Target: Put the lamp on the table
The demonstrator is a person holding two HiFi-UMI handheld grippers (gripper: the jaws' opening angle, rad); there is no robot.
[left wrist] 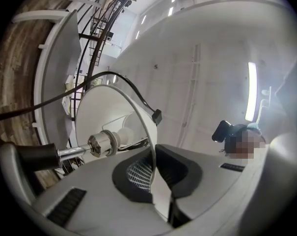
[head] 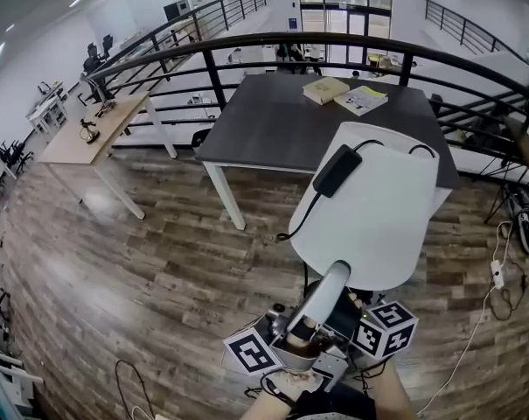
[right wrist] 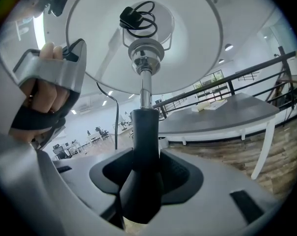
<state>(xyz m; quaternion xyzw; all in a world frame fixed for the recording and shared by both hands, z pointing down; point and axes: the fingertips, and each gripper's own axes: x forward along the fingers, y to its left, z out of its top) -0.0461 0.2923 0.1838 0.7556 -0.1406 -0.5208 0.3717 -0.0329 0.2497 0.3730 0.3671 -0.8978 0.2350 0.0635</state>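
I am clamping my right gripper (right wrist: 146, 156) shut around the black stem (right wrist: 145, 127) of the lamp (head: 373, 226), and my left gripper (left wrist: 153, 157) is pinching the thin rim of its white shade (left wrist: 100, 113). I am holding the lamp in the air above the wooden floor (head: 115, 269), just short of the dark table (head: 273, 121), its adapter (head: 337, 170) lying on the shade.

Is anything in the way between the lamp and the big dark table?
Nothing that I can see. Only wooden floor lies between the lamp and the dark table. A box and papers sit at its far edge. The lamp hides the table's near right corner.
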